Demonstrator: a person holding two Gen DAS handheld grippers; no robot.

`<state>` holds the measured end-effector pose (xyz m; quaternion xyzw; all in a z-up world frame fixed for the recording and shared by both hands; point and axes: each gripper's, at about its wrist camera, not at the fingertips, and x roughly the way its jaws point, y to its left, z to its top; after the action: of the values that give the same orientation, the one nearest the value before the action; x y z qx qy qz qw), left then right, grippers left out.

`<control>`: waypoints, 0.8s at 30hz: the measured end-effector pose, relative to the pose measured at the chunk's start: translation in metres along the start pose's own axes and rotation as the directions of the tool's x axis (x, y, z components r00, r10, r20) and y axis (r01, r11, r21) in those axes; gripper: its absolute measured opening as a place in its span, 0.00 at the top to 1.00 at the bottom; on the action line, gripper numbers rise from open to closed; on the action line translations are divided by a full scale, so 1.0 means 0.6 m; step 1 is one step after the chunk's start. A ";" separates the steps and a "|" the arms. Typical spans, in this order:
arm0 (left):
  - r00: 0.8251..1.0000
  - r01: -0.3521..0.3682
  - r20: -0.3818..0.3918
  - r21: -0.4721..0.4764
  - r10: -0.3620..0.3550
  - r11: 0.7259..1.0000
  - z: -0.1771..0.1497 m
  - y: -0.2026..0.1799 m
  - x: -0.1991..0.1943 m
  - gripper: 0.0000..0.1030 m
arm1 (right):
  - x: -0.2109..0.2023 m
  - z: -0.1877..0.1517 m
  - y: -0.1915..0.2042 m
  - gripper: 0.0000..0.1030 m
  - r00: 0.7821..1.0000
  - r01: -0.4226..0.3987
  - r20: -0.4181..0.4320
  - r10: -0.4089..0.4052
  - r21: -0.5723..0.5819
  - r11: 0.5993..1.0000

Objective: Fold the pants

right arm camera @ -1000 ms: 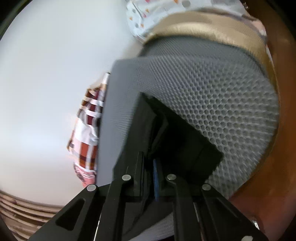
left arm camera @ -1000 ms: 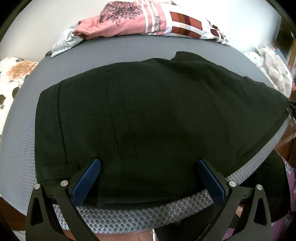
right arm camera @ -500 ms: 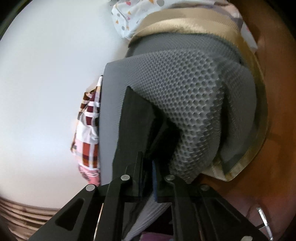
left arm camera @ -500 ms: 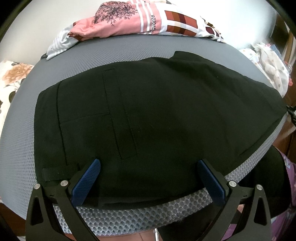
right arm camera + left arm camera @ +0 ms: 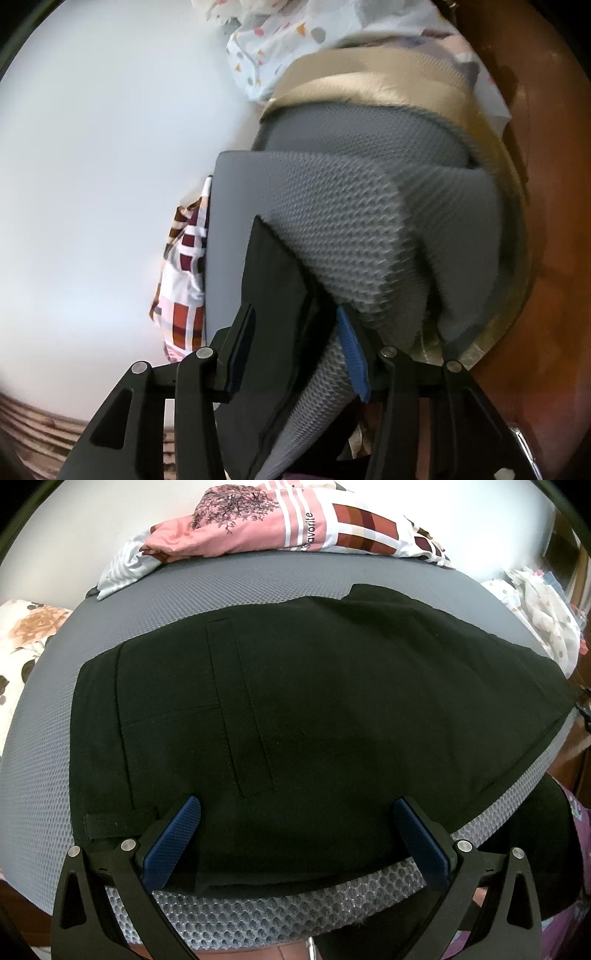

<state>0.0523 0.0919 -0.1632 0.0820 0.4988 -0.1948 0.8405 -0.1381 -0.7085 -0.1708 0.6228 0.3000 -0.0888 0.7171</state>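
Black pants (image 5: 295,720) lie flat across a grey mesh mat (image 5: 258,579), waistband and belt loop at the near left. My left gripper (image 5: 295,805) hovers open over the pants' near edge, its blue pads wide apart with nothing pinched. In the right wrist view the pants' (image 5: 273,280) end runs between the fingers of my right gripper (image 5: 295,314), along with a raised fold of the mat (image 5: 351,229). Its jaws are opening; the dark pad stands off the cloth and the blue pad rests against the mesh.
A pile of pink and plaid clothes (image 5: 295,528) sits at the mat's far edge by a white wall. A floral cloth (image 5: 26,638) lies left, a spotted white cloth (image 5: 543,616) right. A beige cushion (image 5: 369,81) and brown wood (image 5: 546,221) border the mat's right end.
My right gripper's jaws, shut on the pants' end before, have spread apart, and it has moved so the mat's folded edge fills more of its view. The left gripper stayed put.
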 end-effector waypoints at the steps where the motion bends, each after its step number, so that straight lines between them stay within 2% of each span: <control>1: 1.000 0.001 0.000 0.000 -0.001 1.000 0.000 0.000 0.000 0.00 | 0.003 0.000 0.005 0.56 1.000 0.002 0.002 -0.002 -0.005 1.000; 7: 1.000 -0.004 0.015 -0.004 0.004 1.000 -0.002 0.000 0.000 0.00 | 0.042 -0.023 0.022 0.55 0.996 -0.047 -0.075 0.044 -0.037 0.998; 10: 1.000 -0.004 0.013 -0.002 0.004 1.000 -0.002 0.000 0.000 0.00 | 0.060 -0.028 0.036 0.55 0.997 -0.044 -0.072 0.038 -0.083 0.996; 11: 1.000 -0.003 0.014 -0.003 0.003 1.000 -0.002 0.000 0.000 0.00 | 0.066 -0.031 0.042 0.58 0.997 -0.024 -0.069 0.017 -0.101 0.995; 12: 1.000 -0.003 0.015 -0.003 0.003 1.000 -0.003 0.000 -0.001 0.00 | 0.075 -0.033 0.050 0.75 0.997 0.029 -0.066 -0.038 -0.128 0.991; 13: 1.000 -0.004 0.019 0.001 0.004 1.000 -0.003 0.000 -0.001 0.00 | 0.084 -0.034 0.049 0.88 0.995 0.058 -0.072 -0.068 -0.129 0.990; 17: 0.999 0.008 0.036 0.018 -0.009 1.000 -0.008 0.003 -0.003 0.00 | 0.077 -0.030 0.035 0.90 0.997 0.046 -0.052 -0.051 -0.105 0.993; 20: 1.000 0.018 0.016 0.026 -0.019 0.999 -0.003 0.007 -0.011 0.00 | 0.075 -0.032 0.035 0.90 0.997 0.055 -0.050 -0.061 -0.103 0.993; 22: 0.999 0.029 0.028 -0.012 -0.029 1.000 0.003 0.019 -0.029 0.01 | 0.075 -0.032 0.032 0.90 0.997 0.052 -0.057 -0.057 -0.100 0.994; 24: 0.996 0.072 0.048 -0.073 -0.069 0.995 0.009 0.030 -0.049 0.01 | 0.076 -0.032 0.031 0.90 0.996 0.052 -0.064 -0.059 -0.099 0.994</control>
<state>0.0512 0.1135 -0.1363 0.0284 0.4890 -0.2075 0.8468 -0.0981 -0.6753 -0.1805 0.5812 0.3450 -0.0733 0.7333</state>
